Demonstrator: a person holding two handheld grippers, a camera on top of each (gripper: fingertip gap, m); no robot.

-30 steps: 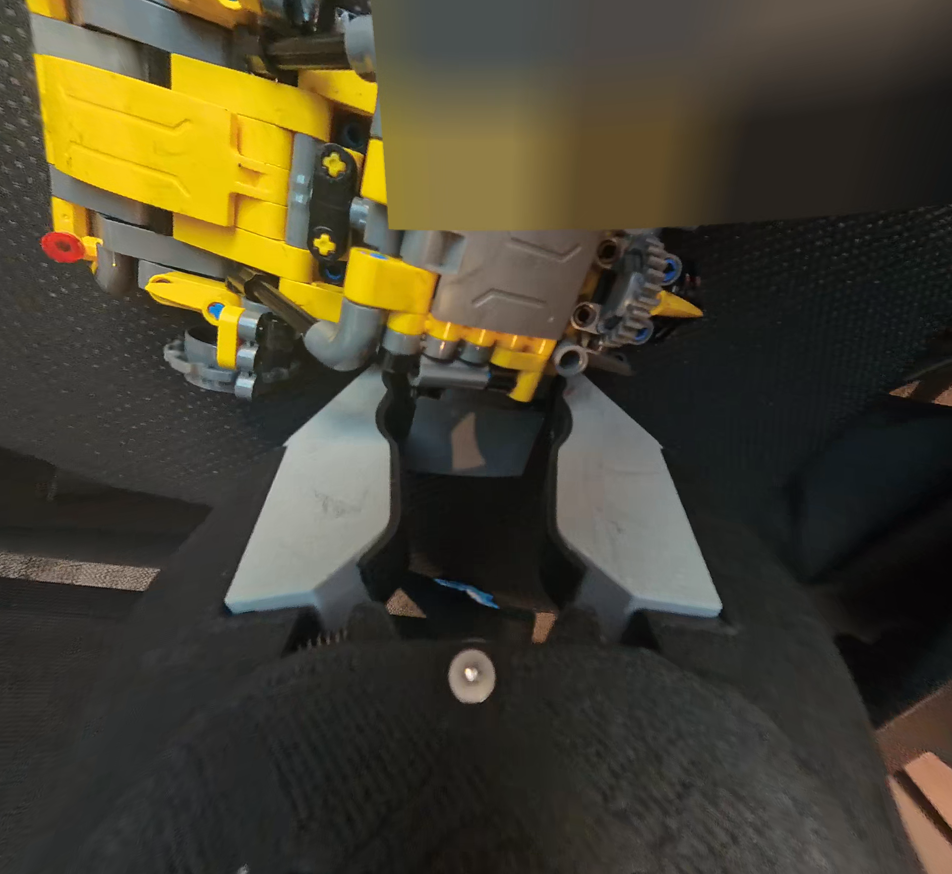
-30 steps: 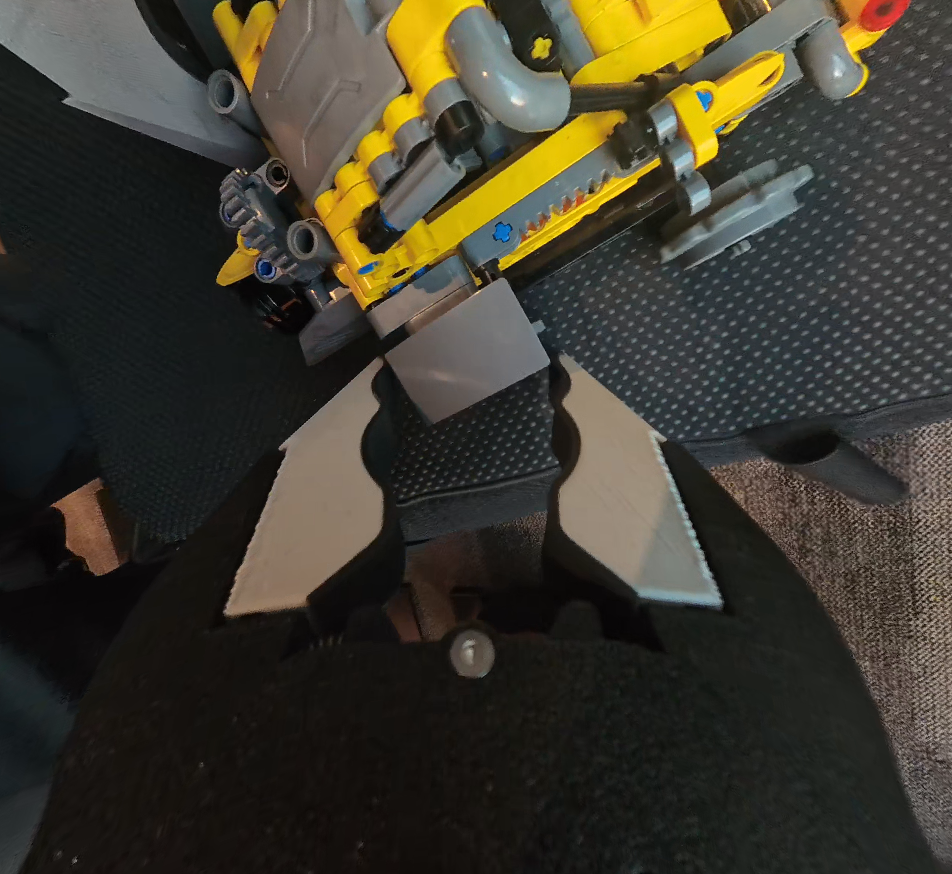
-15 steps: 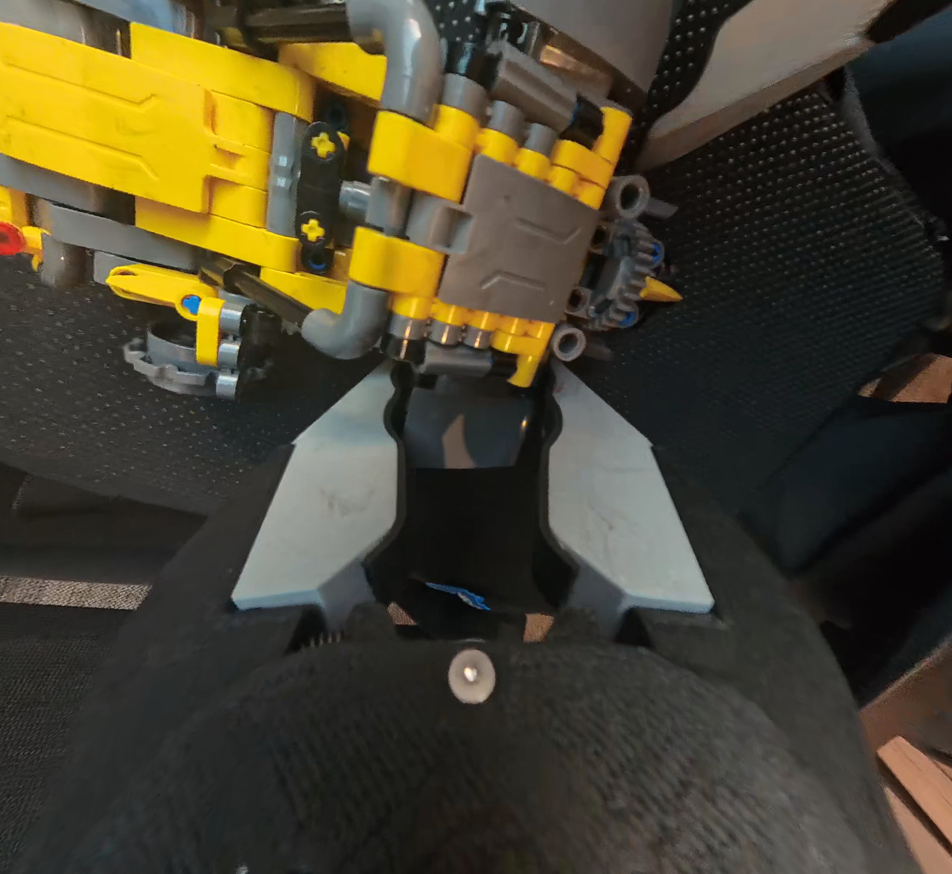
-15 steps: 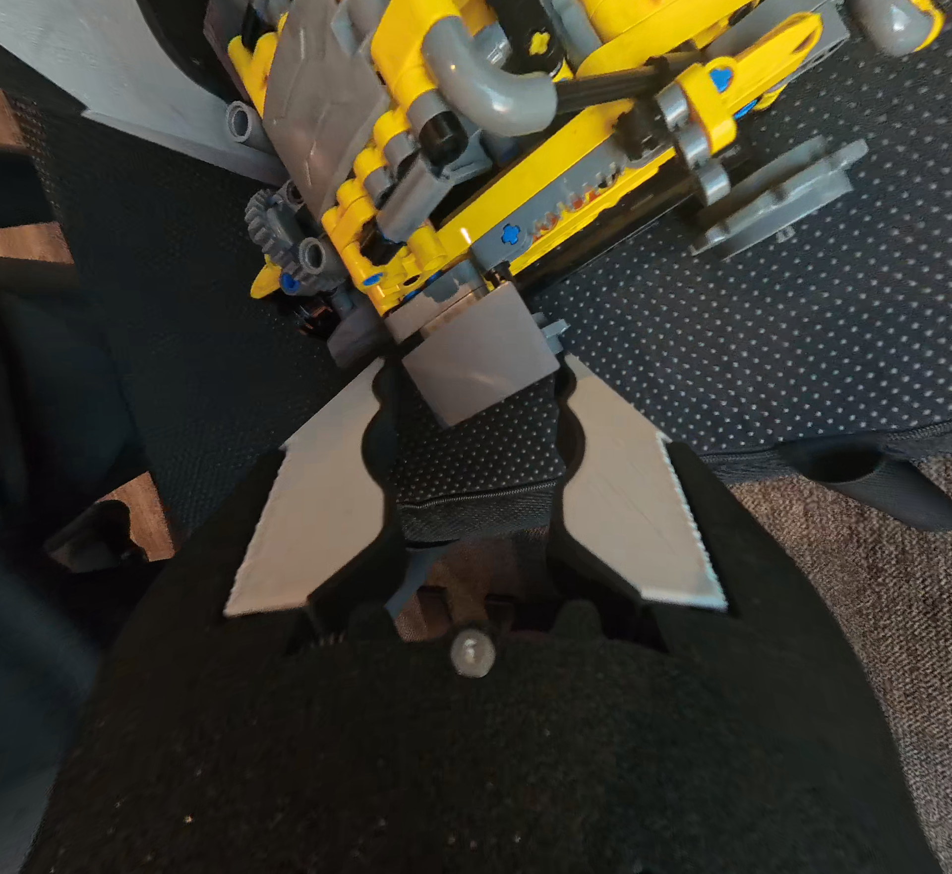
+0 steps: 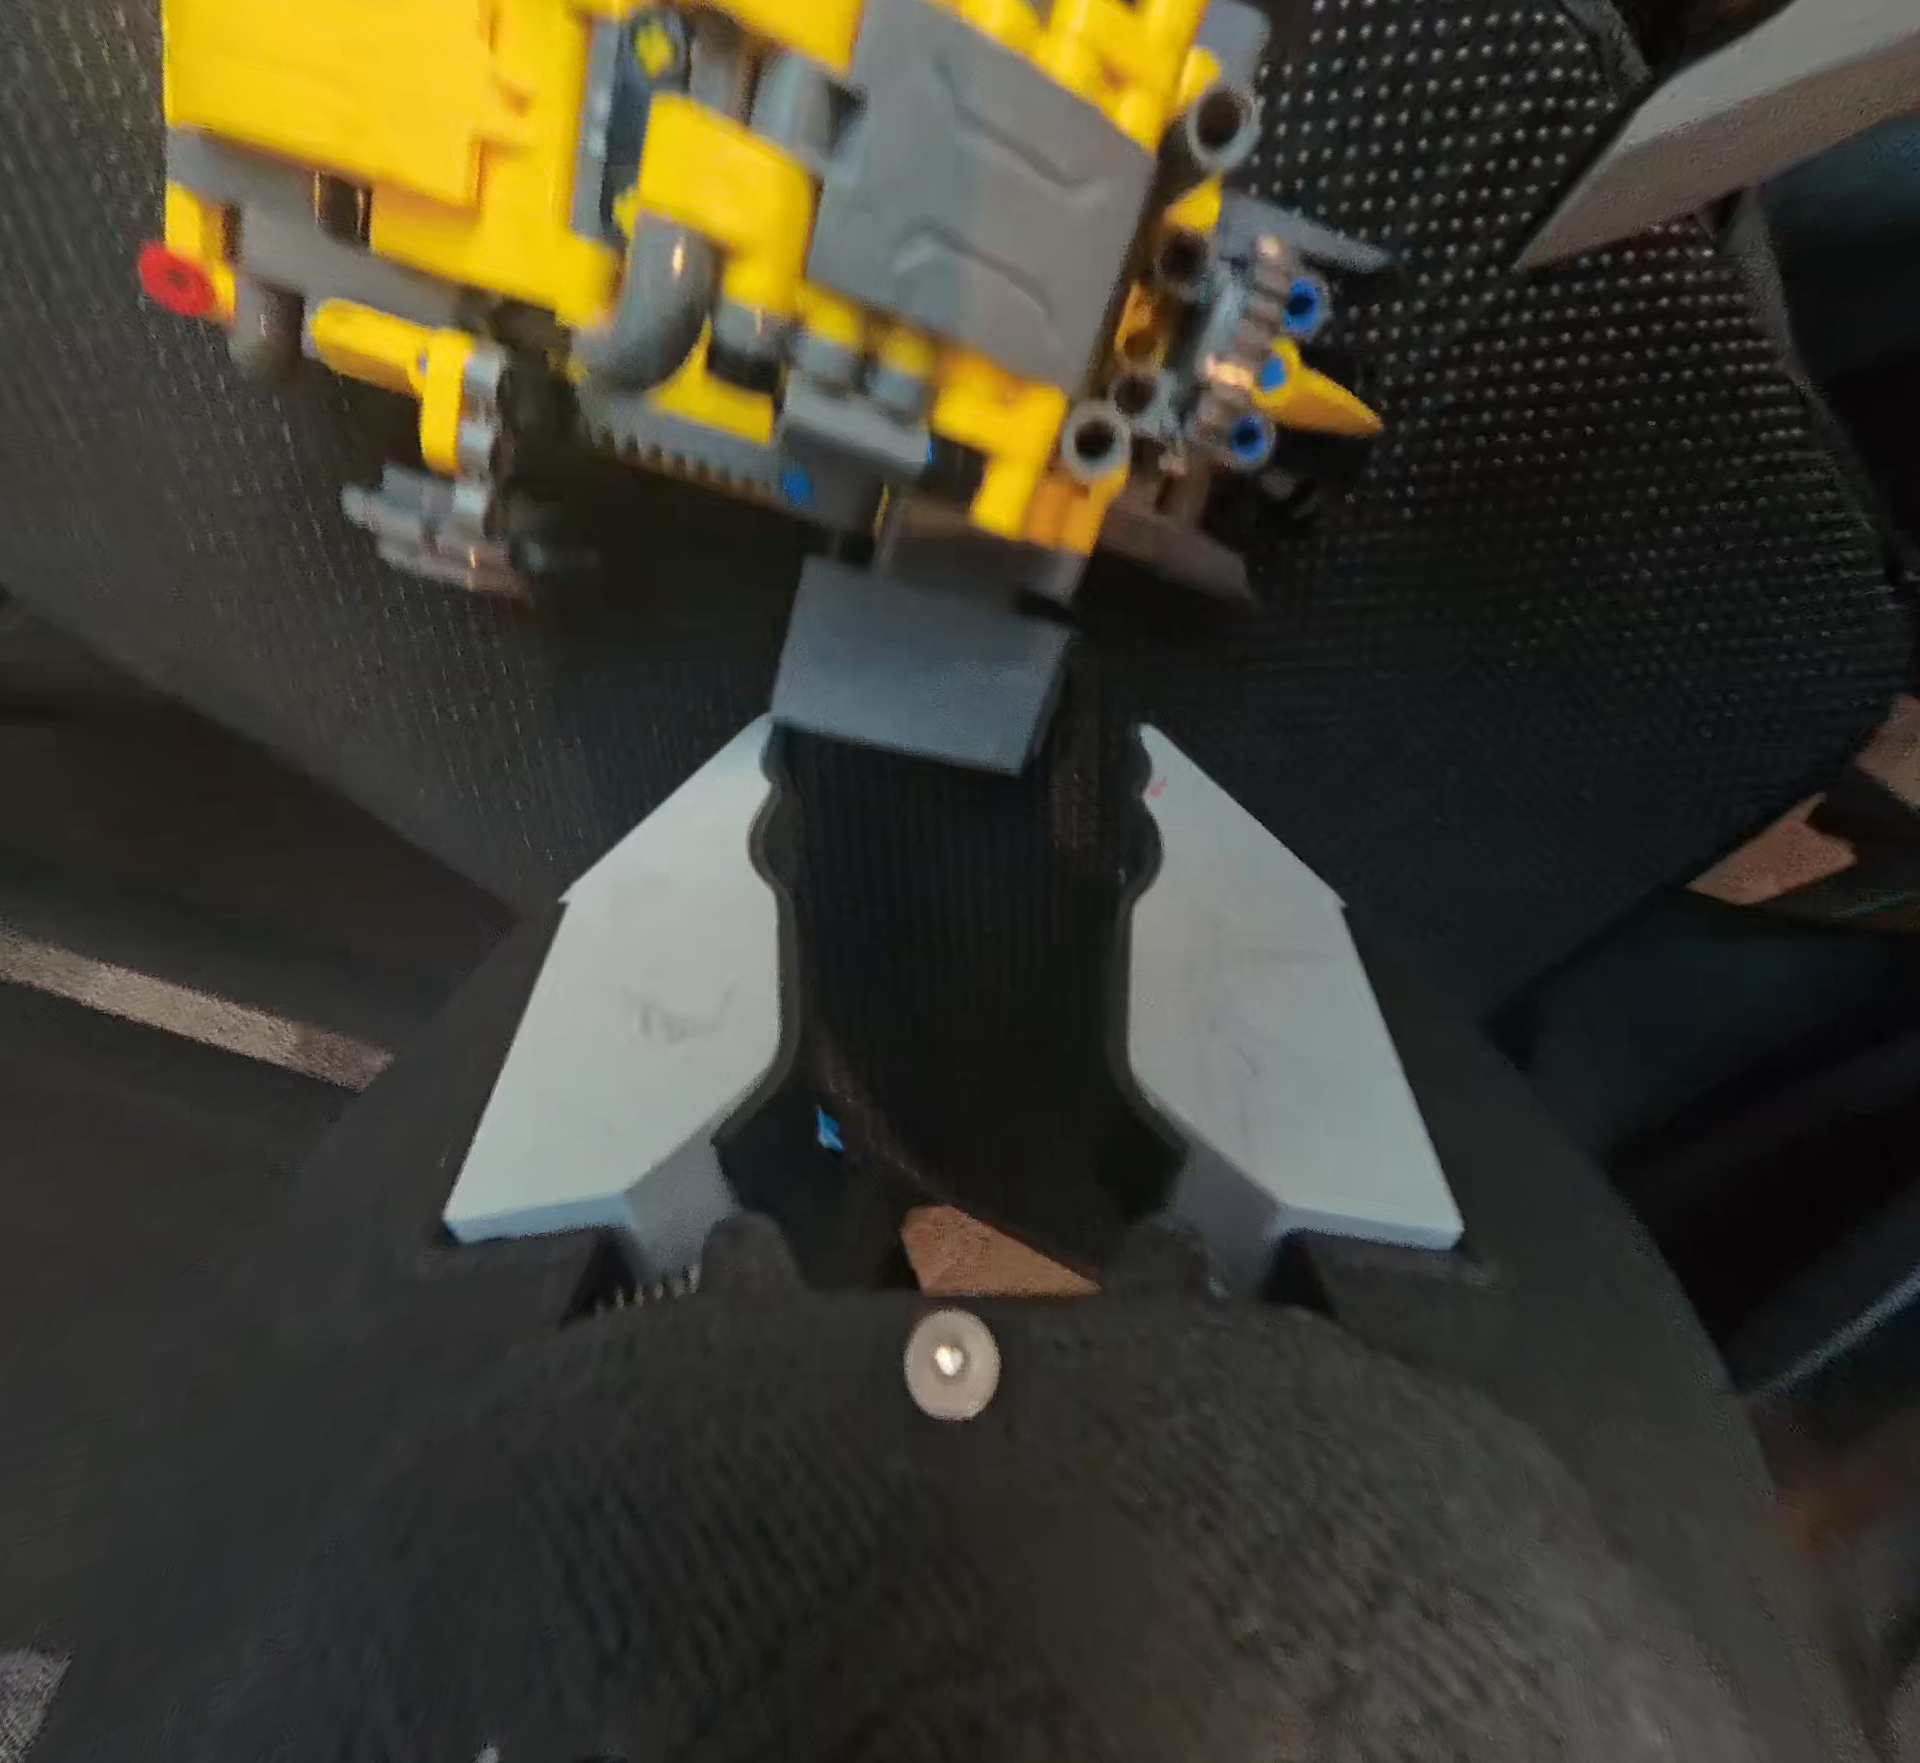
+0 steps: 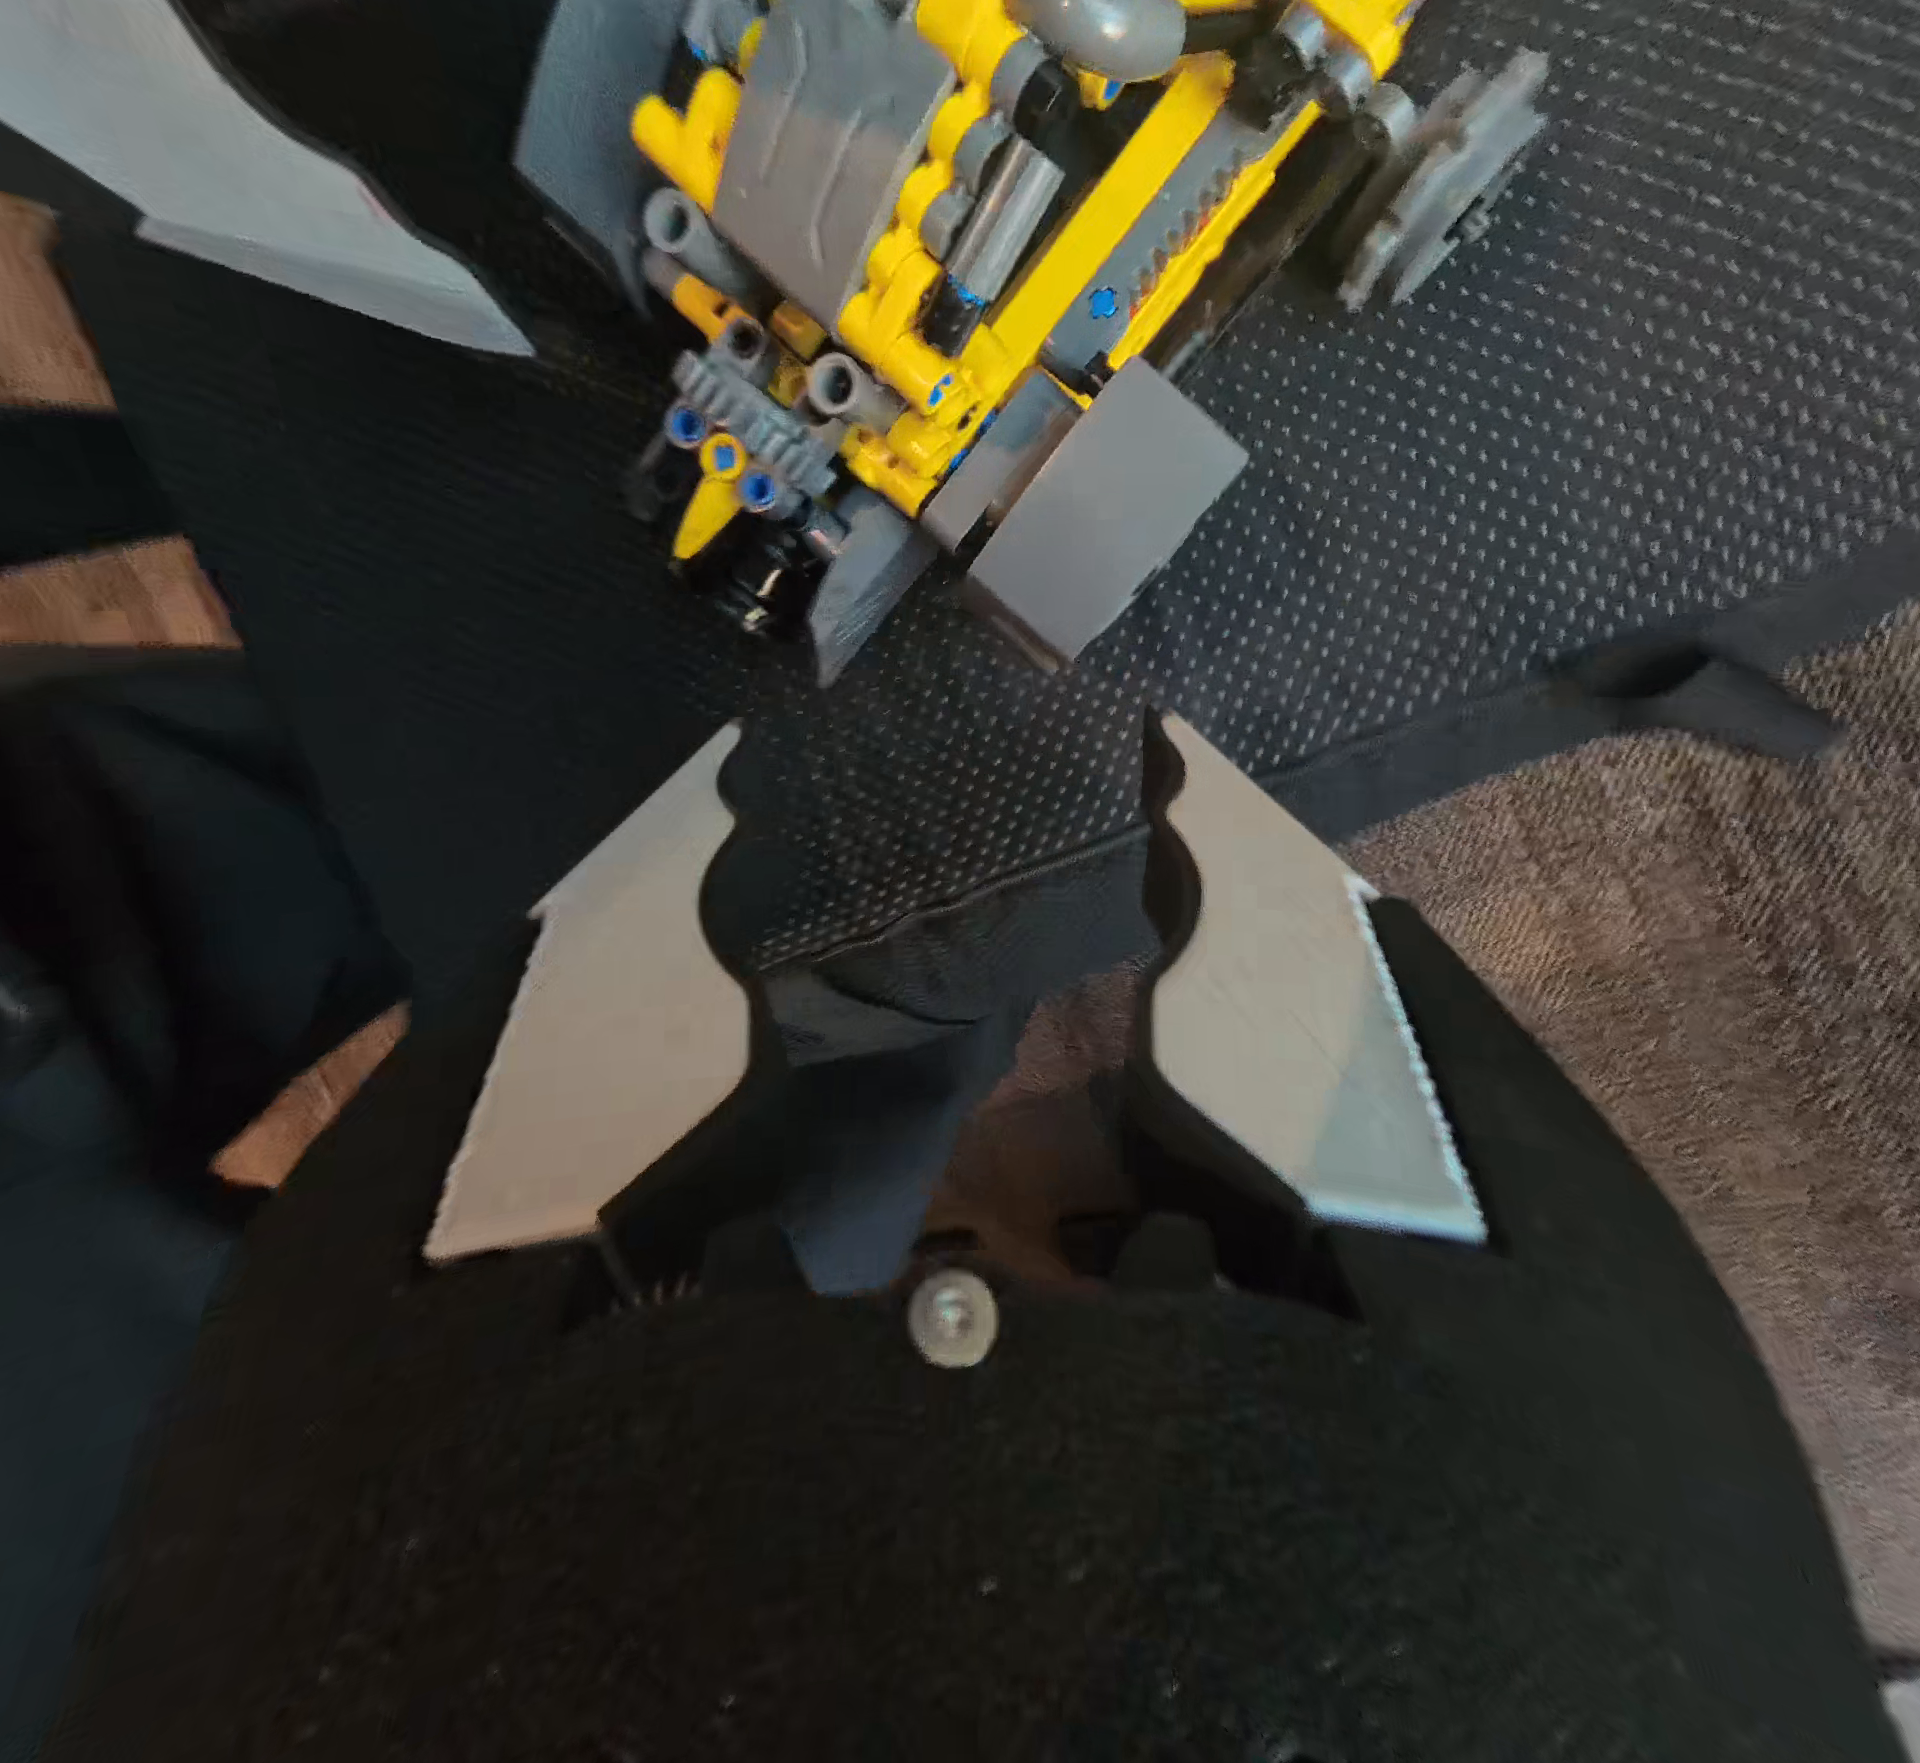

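Observation:
A yellow and grey toy-brick vehicle model (image 5: 665, 186) lies on a black dotted mesh seat (image 5: 1507, 622). My left gripper (image 5: 956, 757) is open. A grey side panel (image 5: 914, 674) of the model sits just ahead of its fingertips, with a gap at the right pad. My right gripper (image 6: 945, 737) is open and empty, a short way back from the model's (image 6: 1039, 103) other grey panel (image 6: 1091, 508). The left gripper's finger (image 6: 260, 155) shows at the top left of the right wrist view. The right gripper's finger (image 5: 1714, 103) shows at the top right of the left wrist view.
The seat's front edge (image 6: 1039, 903) runs under my right gripper, with grey-brown carpet (image 6: 1610, 934) beyond it to the right. Strips of wooden floor (image 6: 104, 591) show at the left. A dark chair part (image 5: 1714, 1038) lies to the right in the left wrist view.
Both grippers held the model by its grey side panels, then opened and drew back. The model stays on the mesh seat.

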